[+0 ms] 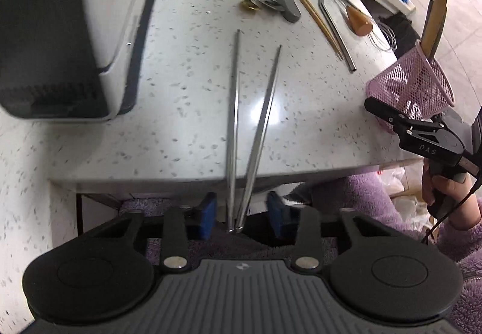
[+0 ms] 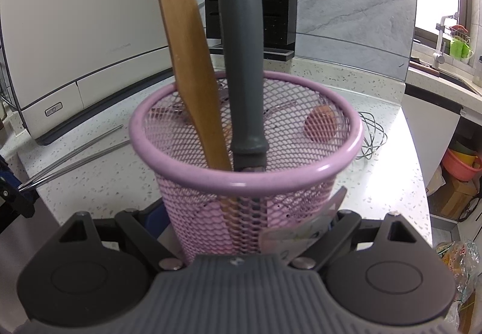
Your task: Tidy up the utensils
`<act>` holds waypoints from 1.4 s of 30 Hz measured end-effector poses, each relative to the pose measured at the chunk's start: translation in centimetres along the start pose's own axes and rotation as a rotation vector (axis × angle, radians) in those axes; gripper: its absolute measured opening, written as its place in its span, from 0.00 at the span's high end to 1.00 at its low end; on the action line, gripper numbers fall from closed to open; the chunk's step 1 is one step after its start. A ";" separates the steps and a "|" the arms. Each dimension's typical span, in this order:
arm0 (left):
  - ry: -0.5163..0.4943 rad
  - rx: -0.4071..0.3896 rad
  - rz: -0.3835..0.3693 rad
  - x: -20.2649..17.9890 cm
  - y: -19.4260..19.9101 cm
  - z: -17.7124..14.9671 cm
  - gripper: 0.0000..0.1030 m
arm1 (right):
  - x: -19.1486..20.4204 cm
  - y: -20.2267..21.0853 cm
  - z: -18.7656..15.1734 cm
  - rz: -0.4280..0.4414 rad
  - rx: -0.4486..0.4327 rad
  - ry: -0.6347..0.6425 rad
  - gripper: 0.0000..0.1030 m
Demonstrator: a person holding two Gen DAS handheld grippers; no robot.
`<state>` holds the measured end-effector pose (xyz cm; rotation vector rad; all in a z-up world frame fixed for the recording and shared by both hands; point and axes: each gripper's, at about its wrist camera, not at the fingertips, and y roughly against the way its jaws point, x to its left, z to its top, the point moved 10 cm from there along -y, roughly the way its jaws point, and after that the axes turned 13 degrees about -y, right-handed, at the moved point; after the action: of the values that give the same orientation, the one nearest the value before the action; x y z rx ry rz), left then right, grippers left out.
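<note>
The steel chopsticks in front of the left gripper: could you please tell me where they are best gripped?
Grip the steel chopsticks at their near ends, where the two almost meet; farther out they splay apart. Come from the counter's near edge, along their length: those ends reach past it, already between the open left gripper's pads.

Left gripper (image 1: 242, 210): black linkage arms, blue pads (image 1: 208, 215), silver pivot bolts, two round black discs flanking a grey ribbed housing at 6 o'clock. Right gripper (image 2: 250, 222): same grey ribbed body, black arms and discs, silver bolts; from the left wrist view at 3 o'clock its black side plate reads "DAS", small screws, thin black cable. Bare-skinned hand (image 1: 436, 186) on handle, fuzzy purple sleeve (image 1: 464, 231).
</note>
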<state>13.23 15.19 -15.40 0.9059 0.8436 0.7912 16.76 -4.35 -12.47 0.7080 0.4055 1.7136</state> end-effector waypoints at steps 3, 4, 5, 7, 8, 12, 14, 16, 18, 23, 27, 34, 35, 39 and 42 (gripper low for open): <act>-0.014 0.056 0.009 -0.1 -0.5 0.0 0.93 | 0.0 0.0 0.0 0.000 0.000 0.000 0.13; -0.014 0.059 0.012 -0.1 -0.7 0.0 0.94 | 0.0 0.0 0.0 0.000 0.000 0.000 0.13; -0.009 0.062 0.012 -0.1 -0.7 0.1 0.95 | 0.1 0.0 0.0 0.001 0.000 0.000 0.13; -0.007 0.058 0.015 -0.1 -0.5 0.3 0.95 | 0.1 0.0 0.0 0.001 0.000 -0.002 0.13; -0.008 0.055 0.016 -0.2 -0.4 0.4 0.95 | 0.1 -0.1 0.0 0.001 0.000 -0.002 0.13; -0.022 0.043 0.019 -0.6 0.3 0.6 0.95 | 0.1 -0.1 0.1 0.003 0.001 -0.003 0.13; -0.025 0.033 0.022 -1.0 0.9 0.9 0.95 | 0.1 -0.1 0.2 0.005 0.001 -0.006 0.13; -0.030 0.022 0.030 -1.5 1.4 1.2 0.95 | 0.0 -0.1 0.2 0.007 0.000 -0.008 0.13; -0.033 0.014 0.034 -1.8 2.2 1.5 0.95 | -0.1 -0.1 0.2 0.009 -0.001 -0.009 0.13; -0.042 -0.004 0.049 -2.9 4.1 2.4 0.95 | -0.3 -0.1 0.2 0.020 -0.005 -0.021 0.13; -0.038 -0.011 0.036 -3.9 5.1 3.3 0.95 | -0.5 -0.1 0.4 0.028 -0.005 -0.030 0.13; -0.073 -0.045 0.034 -5.6 6.6 5.5 0.95 | -0.5 -0.2 0.3 0.034 -0.012 -0.030 0.13; -0.082 -0.052 0.038 -5.9 6.9 5.8 0.95 | -0.5 -0.3 0.4 0.036 -0.013 -0.033 0.12; -0.106 -0.072 0.059 -6.9 8.1 7.2 0.95 | -0.6 -0.2 0.4 0.040 -0.015 -0.037 0.12; -0.121 -0.077 0.068 -7.7 8.6 8.3 0.95 | -0.7 -0.2 0.4 0.045 -0.017 -0.044 0.12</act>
<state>15.19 9.26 -2.60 0.9084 0.6759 0.8139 17.31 -4.98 -12.48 0.7458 0.3465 1.7394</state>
